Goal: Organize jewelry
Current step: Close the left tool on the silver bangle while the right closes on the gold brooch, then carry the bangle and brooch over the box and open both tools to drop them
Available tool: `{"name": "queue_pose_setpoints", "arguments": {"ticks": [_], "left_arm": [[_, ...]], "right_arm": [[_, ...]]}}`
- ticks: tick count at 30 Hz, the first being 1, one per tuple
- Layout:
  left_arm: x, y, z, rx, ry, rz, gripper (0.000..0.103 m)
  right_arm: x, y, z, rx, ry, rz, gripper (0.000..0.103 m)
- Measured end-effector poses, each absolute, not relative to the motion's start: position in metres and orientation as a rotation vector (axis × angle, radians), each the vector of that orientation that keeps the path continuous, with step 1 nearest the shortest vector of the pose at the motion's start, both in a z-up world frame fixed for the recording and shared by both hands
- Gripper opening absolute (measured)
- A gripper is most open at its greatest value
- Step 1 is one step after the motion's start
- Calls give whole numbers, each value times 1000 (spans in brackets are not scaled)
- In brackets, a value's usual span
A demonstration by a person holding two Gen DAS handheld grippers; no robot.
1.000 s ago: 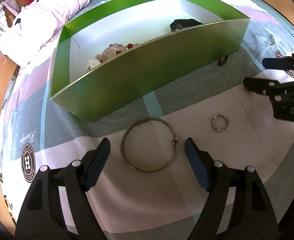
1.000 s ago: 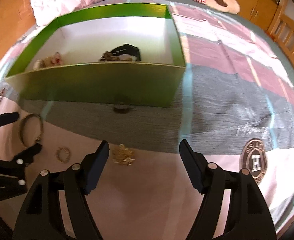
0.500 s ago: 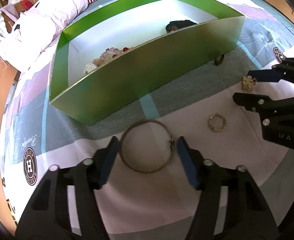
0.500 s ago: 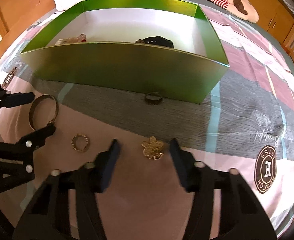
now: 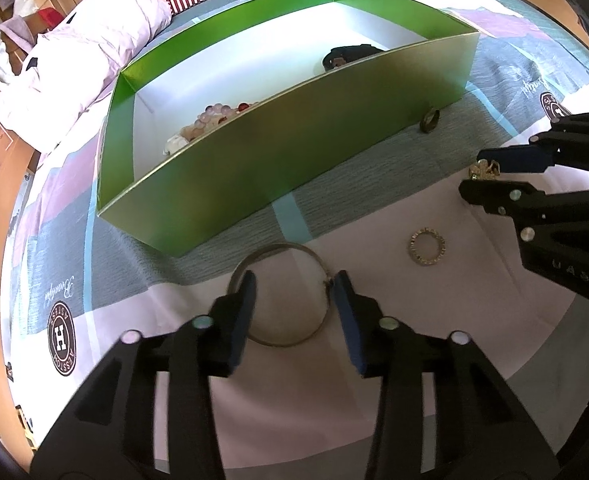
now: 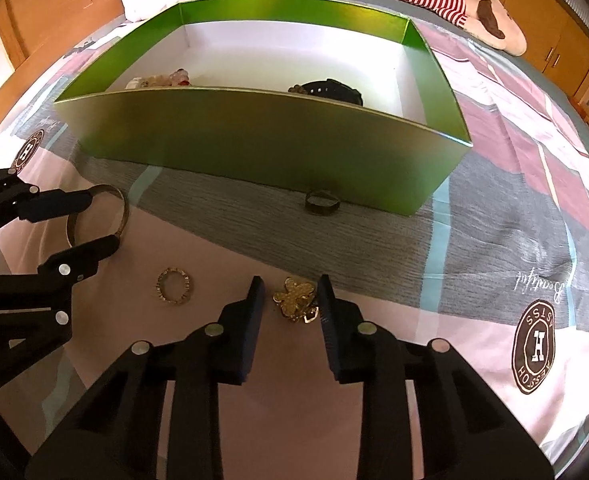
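Observation:
A thin metal bangle lies on the patterned bedsheet in front of the green box. My left gripper straddles it with its jaws closing, the pads close to the rim on both sides. A gold flower charm lies between the closing jaws of my right gripper, with a small gap still showing on its left. In the right wrist view the left gripper brackets the bangle. The left wrist view shows the right gripper around the charm.
A small beaded ring lies between the two grippers. A dark ring rests against the box's front wall. Inside the box are a bead bracelet and a black band. A white quilt lies beyond.
Both grippers' jaws have narrowed steadily. The left fingers now flank the bangle closely, and the right fingers have drawn in around the gold charm.

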State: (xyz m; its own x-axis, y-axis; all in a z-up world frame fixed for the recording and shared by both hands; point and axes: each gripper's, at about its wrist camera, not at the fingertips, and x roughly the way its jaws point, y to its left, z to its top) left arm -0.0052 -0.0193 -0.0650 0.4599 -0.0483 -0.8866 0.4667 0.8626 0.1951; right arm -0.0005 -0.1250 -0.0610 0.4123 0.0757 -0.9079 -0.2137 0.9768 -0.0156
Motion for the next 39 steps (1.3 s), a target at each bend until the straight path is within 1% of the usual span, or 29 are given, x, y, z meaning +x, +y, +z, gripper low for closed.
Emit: {"name": "queue_pose_setpoints", "arguments": {"ticks": [1, 2, 3, 5, 9, 10, 11, 12, 13, 14, 15, 17, 18, 20, 22, 25, 26, 27, 28, 29, 30, 39], "left_arm": [[-6, -19, -65, 448, 1052, -329, 48], [-5, -19, -65, 448, 1053, -329, 48], [-5, -20, -65, 448, 1055, -331, 49], [-3, -20, -66, 450, 1056, -331, 53], [-3, -20, -67, 445, 1059, -330, 56], [-2, -19, -68, 438, 1060, -331, 56], [-1, -19, -68, 432, 1063, -333, 56], [1, -18, -69, 428, 1065, -335, 56], [2, -17, -70, 424, 1065, -336, 56], [2, -17, -70, 422, 1065, -341, 53], [2, -17, -70, 418, 1067, -347, 51], [3, -17, -69, 397, 1074, -368, 37], [3, -16, -69, 389, 1077, -371, 34], [5, -14, -69, 374, 1083, -374, 22], [8, -10, -69, 338, 1101, -394, 14], [10, -4, -63, 302, 1105, -415, 14], [10, -3, -61, 294, 1103, -428, 18], [10, -1, -59, 287, 1102, -446, 24], [10, 0, -57, 285, 1097, -448, 40], [9, 2, -55, 283, 1087, -442, 50], [10, 4, -53, 279, 1085, -443, 51], [19, 5, -70, 281, 1133, -400, 52]], "right_arm": [[0, -126, -61, -126, 1136, 190, 39], [1, -128, -60, -119, 1135, 194, 49], [2, -129, -60, -113, 1132, 198, 51], [2, -130, -62, -111, 1138, 201, 51], [3, -129, -63, -118, 1127, 205, 51], [1, -127, -63, -120, 1126, 209, 50], [2, -126, -63, -119, 1126, 214, 44], [2, -125, -63, -118, 1128, 218, 36], [2, -125, -63, -115, 1126, 224, 32], [3, -125, -62, -112, 1128, 231, 25], [3, -125, -62, -107, 1130, 233, 25], [3, -126, -62, -102, 1130, 232, 25], [3, -126, -62, -100, 1130, 232, 24], [2, -127, -61, -94, 1129, 232, 24], [1, -128, -60, -86, 1125, 230, 24], [2, -131, -57, -76, 1120, 227, 24], [2, -131, -58, -75, 1122, 227, 24], [2, -132, -58, -75, 1127, 228, 24], [1, -132, -59, -77, 1129, 228, 24], [1, -131, -60, -79, 1134, 229, 24], [0, -131, -60, -81, 1136, 230, 24], [4, -128, -62, -92, 1139, 232, 24]]}}
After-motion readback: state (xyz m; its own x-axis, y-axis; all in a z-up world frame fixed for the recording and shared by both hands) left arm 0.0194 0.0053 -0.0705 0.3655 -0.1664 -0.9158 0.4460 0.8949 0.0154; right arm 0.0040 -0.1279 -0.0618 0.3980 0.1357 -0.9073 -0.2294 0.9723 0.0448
